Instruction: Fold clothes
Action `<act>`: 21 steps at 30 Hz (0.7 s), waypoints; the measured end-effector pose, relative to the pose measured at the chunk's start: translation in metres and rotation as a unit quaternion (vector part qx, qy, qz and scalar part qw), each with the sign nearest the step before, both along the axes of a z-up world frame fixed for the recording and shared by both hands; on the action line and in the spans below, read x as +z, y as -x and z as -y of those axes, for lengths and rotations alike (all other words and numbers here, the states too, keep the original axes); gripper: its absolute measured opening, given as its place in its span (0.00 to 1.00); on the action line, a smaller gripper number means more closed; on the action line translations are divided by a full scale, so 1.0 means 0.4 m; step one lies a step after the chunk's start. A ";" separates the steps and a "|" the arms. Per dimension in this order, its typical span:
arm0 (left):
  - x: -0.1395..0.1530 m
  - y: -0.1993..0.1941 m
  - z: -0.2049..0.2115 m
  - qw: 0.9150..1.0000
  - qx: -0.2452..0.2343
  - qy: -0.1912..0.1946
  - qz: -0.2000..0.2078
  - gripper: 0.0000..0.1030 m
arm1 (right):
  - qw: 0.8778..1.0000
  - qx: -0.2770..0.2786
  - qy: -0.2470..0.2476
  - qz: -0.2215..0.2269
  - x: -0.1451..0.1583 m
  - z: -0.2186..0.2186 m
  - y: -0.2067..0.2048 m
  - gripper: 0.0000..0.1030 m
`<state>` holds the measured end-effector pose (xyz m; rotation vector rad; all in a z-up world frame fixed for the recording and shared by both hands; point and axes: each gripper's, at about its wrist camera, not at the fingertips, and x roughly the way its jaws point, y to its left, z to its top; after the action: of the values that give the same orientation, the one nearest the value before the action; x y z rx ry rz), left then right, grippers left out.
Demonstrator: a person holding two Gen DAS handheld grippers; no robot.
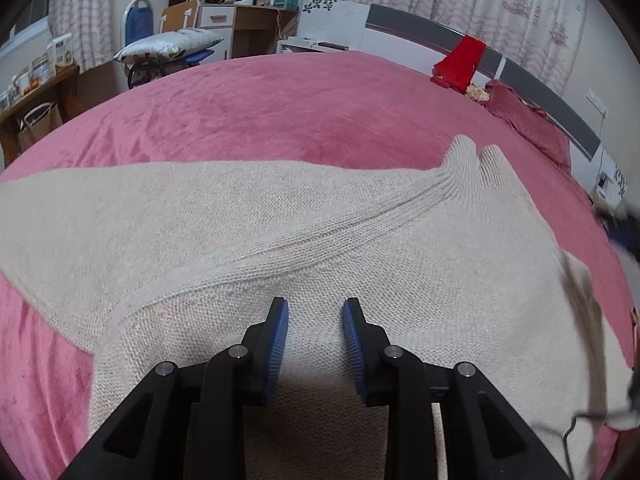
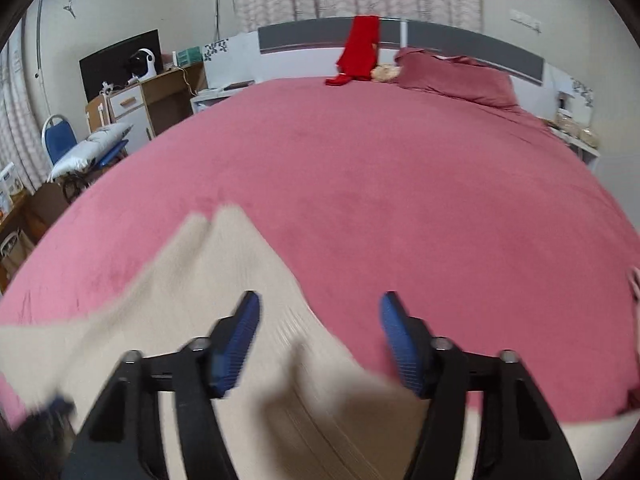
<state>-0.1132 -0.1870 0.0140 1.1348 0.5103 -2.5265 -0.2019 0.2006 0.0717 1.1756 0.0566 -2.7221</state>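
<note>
Left tongs (image 1: 315, 306), right tongs (image 2: 320, 300): black frames, blue ribbed pads, silver screws.

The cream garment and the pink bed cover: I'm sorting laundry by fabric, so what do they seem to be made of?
The cream garment looks like a knit, maybe wool or acrylic: matte, with visible stitch rows and a ribbed band running across it. The pink bed cover looks like plush fleece or velvet: a short nap with a soft sheen and lighter and darker brushed patches. The fibre of either cannot be told for certain.

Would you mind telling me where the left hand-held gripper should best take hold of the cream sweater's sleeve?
Probably at the ribbed cuff of the cream sweater: it is the sleeve's free end, lying across the body. The left hand-held gripper, open above the knit, would reach forward and rightward.
</note>
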 end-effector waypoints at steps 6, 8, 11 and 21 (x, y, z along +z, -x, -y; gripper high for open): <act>0.001 0.002 -0.014 1.000 -0.007 0.029 0.007 0.28 | 0.996 -0.010 -0.074 0.047 -0.083 -0.096 -0.135 0.38; 0.001 0.000 -0.012 0.999 -0.012 0.035 0.008 0.28 | 0.992 -0.030 -0.120 0.025 -0.106 -0.134 -0.150 0.38; -0.001 -0.001 -0.003 0.999 -0.017 0.032 0.008 0.28 | 0.993 -0.070 -0.097 0.026 -0.116 -0.212 -0.160 0.54; 0.030 -0.091 -0.043 0.994 -0.108 0.010 0.008 0.28 | 0.994 -0.039 -0.047 0.090 -0.097 -0.251 -0.478 0.55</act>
<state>-0.0766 -0.1698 0.0260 1.2629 0.3758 -2.6959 -0.0106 0.3008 0.0329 1.4760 0.1183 -2.6924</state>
